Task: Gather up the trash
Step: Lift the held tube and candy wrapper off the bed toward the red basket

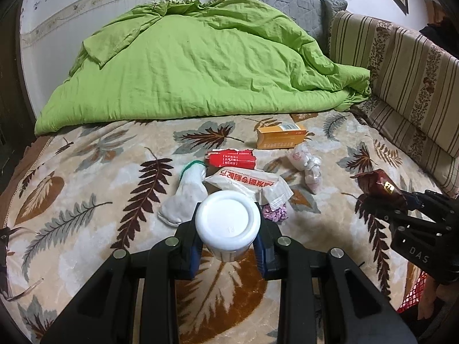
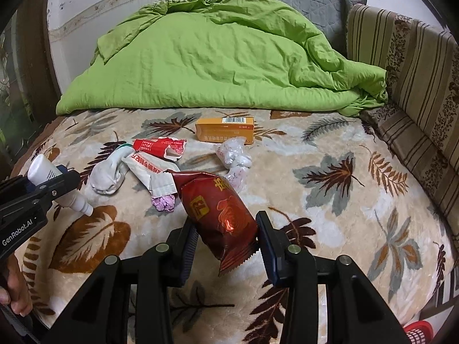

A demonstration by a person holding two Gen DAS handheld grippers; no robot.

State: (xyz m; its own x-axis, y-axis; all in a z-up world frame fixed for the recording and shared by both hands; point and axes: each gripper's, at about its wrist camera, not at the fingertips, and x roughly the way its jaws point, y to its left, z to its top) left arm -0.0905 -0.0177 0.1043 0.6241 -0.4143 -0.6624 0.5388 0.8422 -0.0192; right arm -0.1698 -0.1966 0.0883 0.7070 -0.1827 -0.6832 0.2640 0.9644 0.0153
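White bottle (image 1: 228, 223) in left gripper (image 1: 228, 246): base toward cam (cap down).

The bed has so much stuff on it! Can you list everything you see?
white bottle: 1, white, gripped in left gripper
snack packet: 1, dark red, between right gripper's pads
box: 1, orange, by the duvet
torn box: 1, red, mid-bed
glove: 1, white, beside torn box
sachet: 1, white, overlapping the glove
crumpled paper: 1, pink, beside sachet
plastic wrap: 1, clear, below orange box
duvet: 1, green, bed's far end
left gripper: 1, black
right gripper: 1, black
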